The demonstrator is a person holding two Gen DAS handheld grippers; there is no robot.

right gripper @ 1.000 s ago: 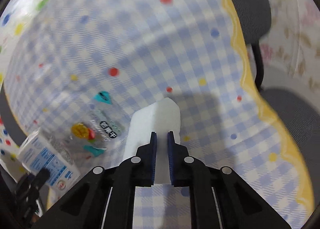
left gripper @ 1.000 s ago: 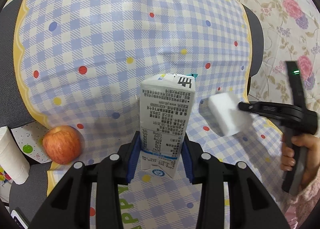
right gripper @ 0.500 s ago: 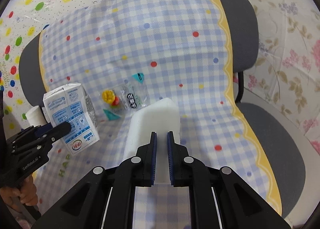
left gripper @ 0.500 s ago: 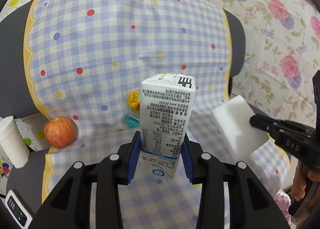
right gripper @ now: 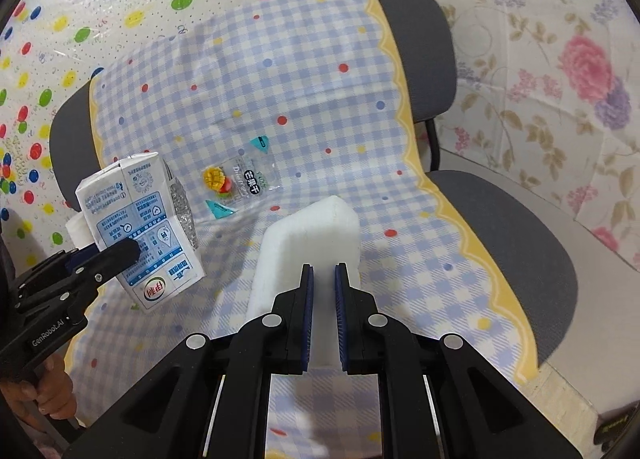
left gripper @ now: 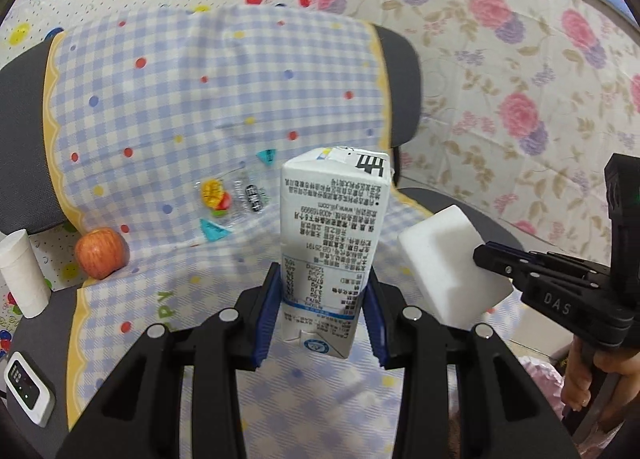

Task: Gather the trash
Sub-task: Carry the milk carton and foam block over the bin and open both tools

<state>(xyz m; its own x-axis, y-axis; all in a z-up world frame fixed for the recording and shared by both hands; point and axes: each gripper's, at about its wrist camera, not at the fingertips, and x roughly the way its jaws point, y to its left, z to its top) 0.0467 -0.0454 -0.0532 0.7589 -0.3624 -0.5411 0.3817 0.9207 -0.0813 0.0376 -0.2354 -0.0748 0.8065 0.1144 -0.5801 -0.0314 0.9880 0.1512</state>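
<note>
Checked cloth (left gripper: 224,91) farther below; floral wall (left gripper: 520,59) beside.

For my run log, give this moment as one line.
left claw: holds milk carton | right claw: holds white foam block | snack wrapper: on chair

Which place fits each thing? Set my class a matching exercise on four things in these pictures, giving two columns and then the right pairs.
Things:
1. white and blue milk carton
2. white foam block
3. clear plastic snack wrapper
4. red apple

Places:
A. lying flat on the blue checked cloth
B. clamped in the right gripper
C. at the cloth's edge, beside a white paper roll
D. clamped in the left gripper

Pairs: 1-D, 2-B, 3-A, 4-C
</note>
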